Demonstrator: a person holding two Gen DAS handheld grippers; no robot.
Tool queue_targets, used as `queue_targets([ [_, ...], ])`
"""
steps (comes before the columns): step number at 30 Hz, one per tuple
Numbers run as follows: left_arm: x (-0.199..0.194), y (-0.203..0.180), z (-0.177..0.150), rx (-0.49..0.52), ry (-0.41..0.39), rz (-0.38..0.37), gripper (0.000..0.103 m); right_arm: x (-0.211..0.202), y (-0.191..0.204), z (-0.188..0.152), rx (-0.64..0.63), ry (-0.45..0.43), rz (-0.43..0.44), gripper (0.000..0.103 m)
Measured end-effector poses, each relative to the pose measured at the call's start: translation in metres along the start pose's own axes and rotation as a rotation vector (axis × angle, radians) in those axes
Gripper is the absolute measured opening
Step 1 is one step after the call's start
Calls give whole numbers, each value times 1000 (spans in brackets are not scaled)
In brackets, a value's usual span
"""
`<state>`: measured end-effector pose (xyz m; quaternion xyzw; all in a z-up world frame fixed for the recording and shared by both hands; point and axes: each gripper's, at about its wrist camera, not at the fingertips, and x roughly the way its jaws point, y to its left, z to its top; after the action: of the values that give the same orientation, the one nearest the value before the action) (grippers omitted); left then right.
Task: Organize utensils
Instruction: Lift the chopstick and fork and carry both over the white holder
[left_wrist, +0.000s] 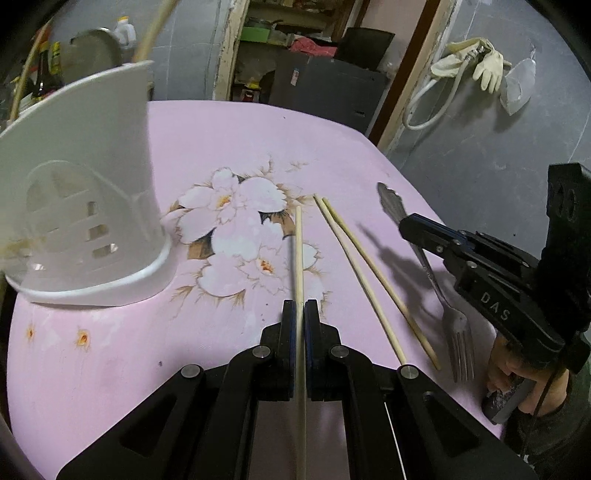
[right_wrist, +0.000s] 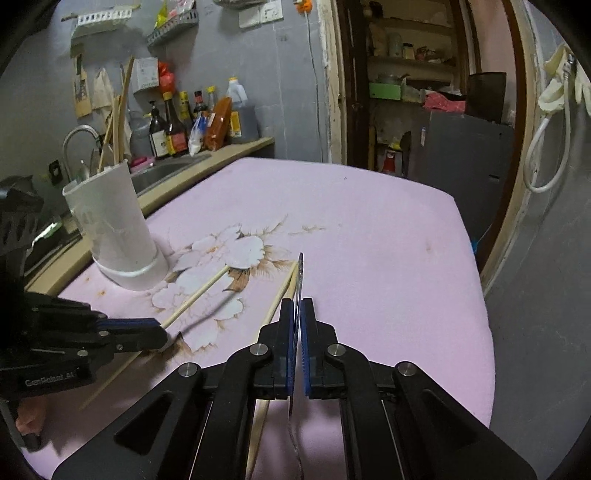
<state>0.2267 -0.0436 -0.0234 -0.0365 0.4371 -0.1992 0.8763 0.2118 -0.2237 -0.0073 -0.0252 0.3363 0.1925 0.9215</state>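
Note:
My left gripper (left_wrist: 300, 308) is shut on a single wooden chopstick (left_wrist: 298, 251), held a little above the pink table (left_wrist: 221, 140). It shows in the right wrist view (right_wrist: 166, 334) with the chopstick (right_wrist: 199, 295). My right gripper (right_wrist: 297, 306) is shut on the handle of a metal fork (right_wrist: 300, 273); in the left wrist view (left_wrist: 406, 223) the fork (left_wrist: 458, 328) has its tines toward the near edge. Two more chopsticks (left_wrist: 362, 273) lie on the table between the grippers. A white utensil holder (left_wrist: 85, 192) stands at the left and holds long sticks (right_wrist: 120, 122).
The table has a floral print (left_wrist: 240, 236) in its middle. A counter with a sink (right_wrist: 166, 170) and bottles (right_wrist: 177, 125) runs along the table's left side. A doorway with shelves (right_wrist: 406, 92) is behind. The table's right edge drops to a grey floor (right_wrist: 535, 295).

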Motion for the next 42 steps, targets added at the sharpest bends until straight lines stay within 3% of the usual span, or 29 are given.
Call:
queue_targets([
  [5, -17, -2, -2, -12, -111, -3, 2, -20, 7, -4, 3, -97, -39, 1],
  [13, -51, -14, -11, 15, -365, -25, 3, -64, 39, -16, -64, -326, -148, 1],
  [20, -78, -10, -18, 14, -516, -27, 3, -84, 64, -9, -109, -481, -186, 0],
  [26, -102, 0, -10, 15, -598, -14, 3, -89, 76, 6, -130, -554, -170, 0],
  [33, -108, 11, -10, -3, -610, -17, 3, -87, 76, 8, -110, -551, -146, 0],
  [42, -130, 24, -3, -14, -687, -6, 3, -104, 86, 27, -120, -622, -115, 0],
])
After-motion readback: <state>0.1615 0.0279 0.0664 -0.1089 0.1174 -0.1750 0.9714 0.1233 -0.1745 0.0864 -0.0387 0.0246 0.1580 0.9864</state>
